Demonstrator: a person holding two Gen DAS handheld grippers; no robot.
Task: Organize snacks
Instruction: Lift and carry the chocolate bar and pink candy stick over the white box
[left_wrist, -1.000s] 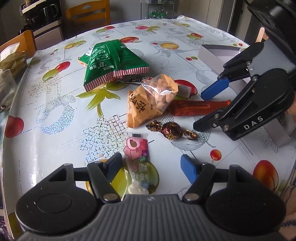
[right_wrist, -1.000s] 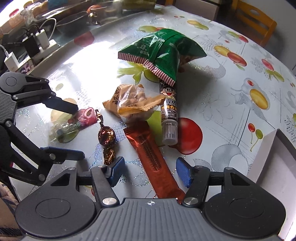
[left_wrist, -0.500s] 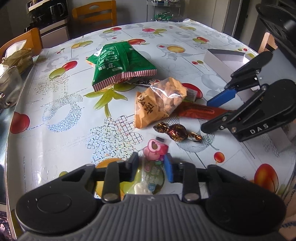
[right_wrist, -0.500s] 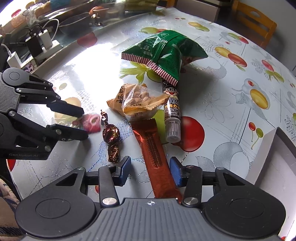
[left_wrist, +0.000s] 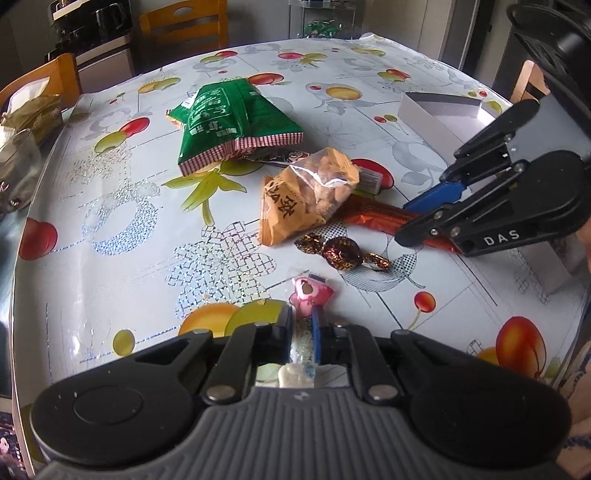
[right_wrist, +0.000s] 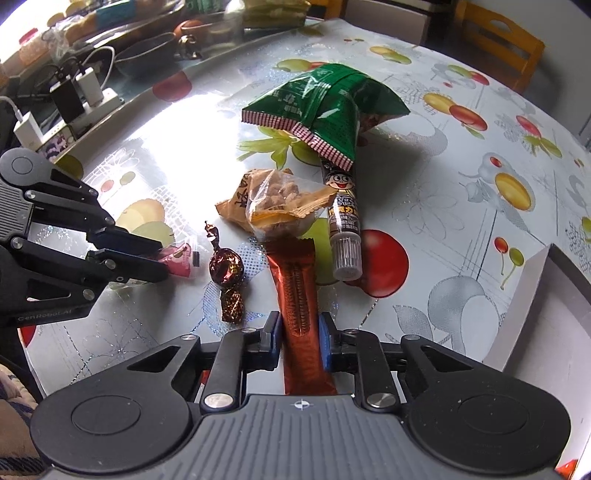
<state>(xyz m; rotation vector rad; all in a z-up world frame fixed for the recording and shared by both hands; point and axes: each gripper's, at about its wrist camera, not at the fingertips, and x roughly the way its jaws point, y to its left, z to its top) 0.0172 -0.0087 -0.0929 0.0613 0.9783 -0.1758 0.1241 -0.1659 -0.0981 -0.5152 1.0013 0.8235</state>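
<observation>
My left gripper is shut on a pink sweet packet lying on the fruit-print tablecloth. The right wrist view shows that left gripper pinching the packet. The jaws of my right gripper are closing, and both pads touch the red-brown snack bar between them. A foil-wrapped chocolate lies just left of the bar. An orange nut packet, a sausage stick and a green bag lie beyond.
An open white box stands at the right, near the table's edge. A power strip with chargers and bowls sit on the counter to the left. Wooden chairs stand at the far side.
Both grippers' jaws have closed from wide open: the left onto the pink packet, the right around the red-brown bar. Neither hand has shifted.
</observation>
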